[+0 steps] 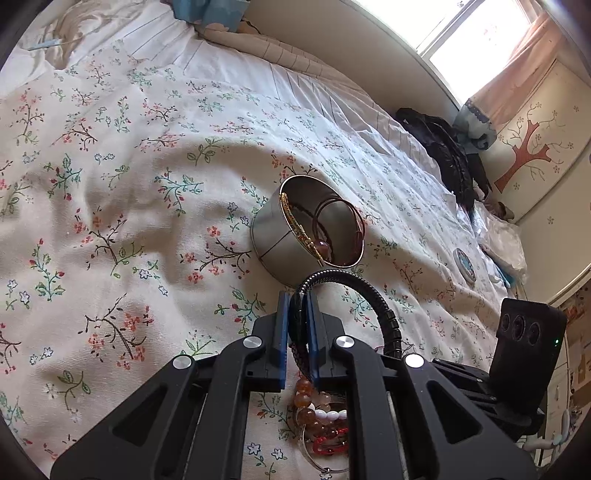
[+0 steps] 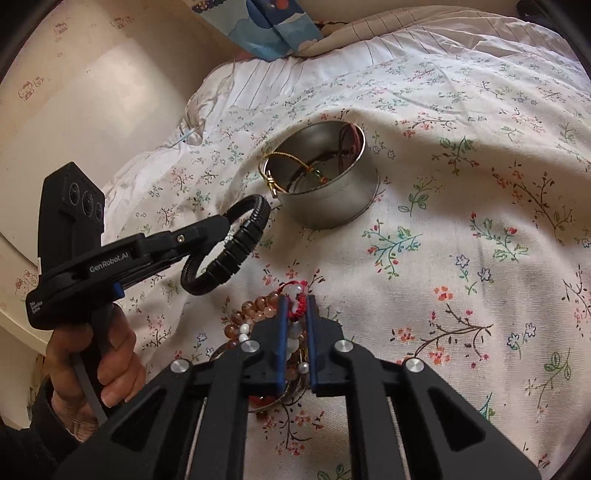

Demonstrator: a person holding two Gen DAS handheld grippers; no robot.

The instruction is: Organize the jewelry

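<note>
A round silver tin (image 1: 280, 236) (image 2: 343, 199) lies on the floral bedspread and holds a gold chain bracelet (image 1: 295, 221) and brown bangles (image 1: 340, 229). My left gripper (image 1: 297, 314) (image 2: 225, 225) is shut on a black braided bracelet (image 1: 369, 295) (image 2: 236, 247), held above the bed just short of the tin. My right gripper (image 2: 295, 310) is shut on a red cord bracelet with a white bead (image 2: 295, 301), over a pile of amber and white bead bracelets (image 2: 258, 306) (image 1: 317, 410).
A round blue tin lid (image 1: 464, 265) lies on the bed to the right of the tin. Dark clothing (image 1: 447, 155) is heaped by the wall. Pillows (image 2: 280, 26) lie at the head of the bed. A cream bed frame (image 2: 92, 103) is on the left.
</note>
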